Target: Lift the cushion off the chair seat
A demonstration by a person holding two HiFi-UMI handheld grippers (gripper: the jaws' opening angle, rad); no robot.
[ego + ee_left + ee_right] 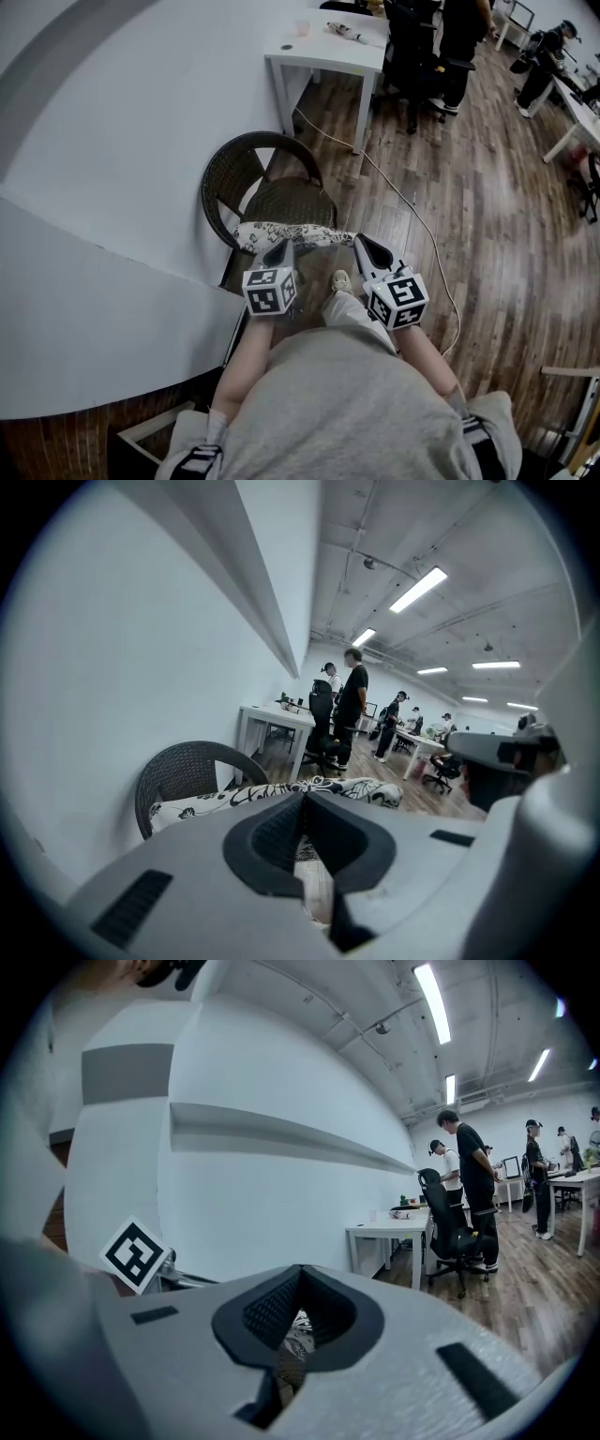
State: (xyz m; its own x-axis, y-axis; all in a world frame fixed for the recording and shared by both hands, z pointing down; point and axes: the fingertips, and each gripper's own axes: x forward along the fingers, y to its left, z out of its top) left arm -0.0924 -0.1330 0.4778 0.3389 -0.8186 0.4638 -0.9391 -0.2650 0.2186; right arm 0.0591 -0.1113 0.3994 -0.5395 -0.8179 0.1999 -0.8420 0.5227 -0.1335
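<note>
Left claw (281,247) pressed shut, pinching near edge of flowery cushion (286,233). Right claw (359,241) pinching same edge, other corner. Cushion looks lifted over front edge of chair seat (292,200). Two grips likely keep floppy cushion level.

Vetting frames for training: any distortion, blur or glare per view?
Head view: fisheye bends the floorboards; evenly lit, cushion sharp. Left gripper view: dark round vignette, left gripper soft up close, ceiling lights blown out. Right gripper view: same vignette, light strip glares, right gripper soft.
</note>
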